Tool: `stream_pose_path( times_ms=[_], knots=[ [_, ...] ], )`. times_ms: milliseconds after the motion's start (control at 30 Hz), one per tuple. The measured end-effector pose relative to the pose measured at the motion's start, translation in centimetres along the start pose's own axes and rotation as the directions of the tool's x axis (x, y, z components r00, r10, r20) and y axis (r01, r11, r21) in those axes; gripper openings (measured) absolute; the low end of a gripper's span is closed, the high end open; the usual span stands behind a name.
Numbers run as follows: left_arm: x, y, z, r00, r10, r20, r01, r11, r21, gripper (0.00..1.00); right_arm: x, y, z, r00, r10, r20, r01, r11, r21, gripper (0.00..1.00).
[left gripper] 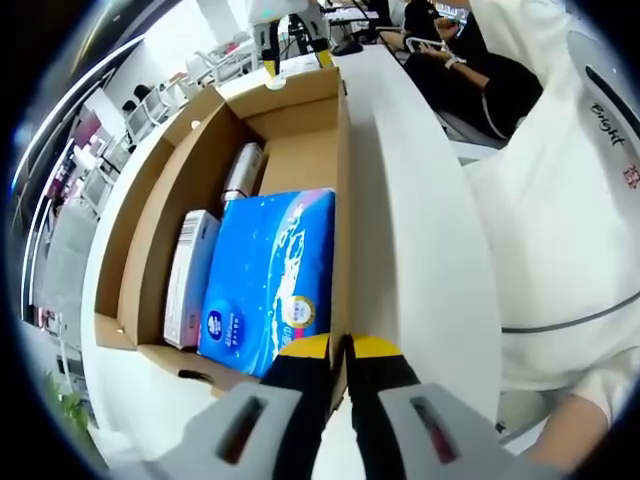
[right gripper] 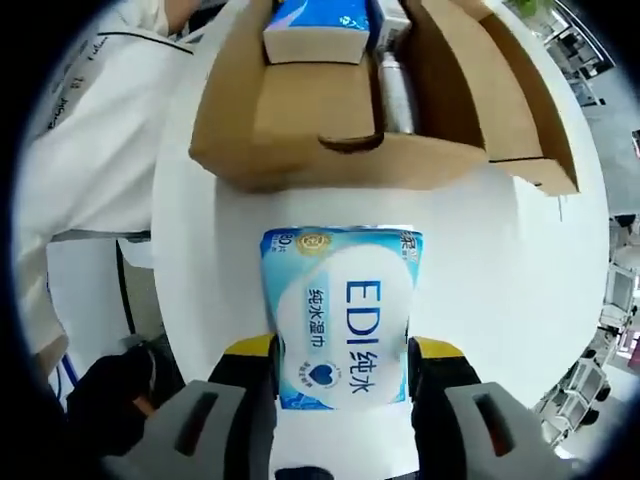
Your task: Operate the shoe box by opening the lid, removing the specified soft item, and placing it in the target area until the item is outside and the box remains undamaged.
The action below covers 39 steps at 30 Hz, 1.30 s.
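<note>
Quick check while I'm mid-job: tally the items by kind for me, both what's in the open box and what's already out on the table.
Blue soft packs: 2, one in the cardboard box, one EDI wet-wipe pack out on the white table, between the right claw's jaws.
White cartons: 1, beside the blue pack in the box.
Silver cylinders: 1, at the box's far end.
Total: 4

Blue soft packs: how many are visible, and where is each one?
2. One blue pack lies inside the open box, beside a white carton. The other pack is outside on the table, between the right gripper jaws. Others may be hidden.
</note>
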State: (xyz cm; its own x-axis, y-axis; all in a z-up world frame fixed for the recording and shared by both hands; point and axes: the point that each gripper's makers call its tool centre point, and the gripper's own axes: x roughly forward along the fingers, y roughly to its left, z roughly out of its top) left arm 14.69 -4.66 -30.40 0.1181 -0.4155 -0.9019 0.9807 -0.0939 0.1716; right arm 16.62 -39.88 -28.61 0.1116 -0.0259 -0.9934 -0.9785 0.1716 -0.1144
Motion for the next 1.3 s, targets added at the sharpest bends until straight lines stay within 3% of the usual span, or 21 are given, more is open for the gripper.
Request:
stream_pose_path(
  times_ms=[133, 400, 533, 633, 767, 933, 1000, 1067, 1167, 1300],
  knots=[
    [0.0, 0.0, 0.0, 1.0, -0.004, 0.006, 0.004, 1.0, -0.006, 0.05, -1.6, -0.9, 0.9, 0.995, -0.057, 0.08, 0.054, 0.998, 0.038, 0.47],
    [0.0, 0.0, 0.1, 1.0, -0.007, 0.018, 0.007, 1.0, -0.013, 0.05, -3.3, -1.3, 1.7, 0.984, -0.102, 0.149, 0.09, 0.992, 0.083, 0.44],
    [0.0, 0.0, 0.1, 1.0, -0.009, 0.017, 0.009, 1.0, -0.017, 0.05, -4.3, -2.0, 2.5, 0.966, -0.154, 0.206, 0.134, 0.985, 0.108, 0.44],
    [-0.1, 0.1, 0.1, 1.0, -0.009, 0.023, 0.01, 1.0, -0.021, 0.05, -5.6, -3.2, 3.1, 0.937, -0.235, 0.26, 0.206, 0.969, 0.135, 0.42],
    [-0.1, 0.1, 0.1, 1.0, -0.012, 0.027, 0.012, 1.0, -0.025, 0.05, -7.5, -4.8, 4.2, 0.863, -0.341, 0.372, 0.262, 0.933, 0.247, 0.36],
    [-0.1, 0.1, 0.1, 0.999, -0.011, 0.033, 0.011, 1.0, -0.028, 0.05, -7.7, -4.8, 4.2, 0.855, -0.349, 0.383, 0.266, 0.93, 0.252, 0.36],
    [-0.1, 0.1, 0.2, 0.999, -0.009, 0.038, 0.011, 0.999, -0.031, 0.05, -8.2, -5.0, 4.6, 0.835, -0.37, 0.406, 0.283, 0.923, 0.259, 0.36],
    [-0.1, 0.1, 0.2, 0.999, -0.009, 0.041, 0.011, 1.0, -0.029, 0.05, -9.2, -6.0, 4.9, 0.795, -0.439, 0.419, 0.342, 0.895, 0.288, 0.35],
    [-0.1, 0.1, 0.2, 0.999, -0.012, 0.04, 0.013, 0.999, -0.031, 0.05, -10.1, -6.7, 5.3, 0.757, -0.479, 0.444, 0.354, 0.873, 0.336, 0.34],
    [-0.1, 0.1, 0.2, 0.999, -0.012, 0.045, 0.014, 0.999, -0.031, 0.05, -10.1, -7.5, 4.4, 0.753, -0.517, 0.407, 0.382, 0.847, 0.37, 0.34]
  ],
)
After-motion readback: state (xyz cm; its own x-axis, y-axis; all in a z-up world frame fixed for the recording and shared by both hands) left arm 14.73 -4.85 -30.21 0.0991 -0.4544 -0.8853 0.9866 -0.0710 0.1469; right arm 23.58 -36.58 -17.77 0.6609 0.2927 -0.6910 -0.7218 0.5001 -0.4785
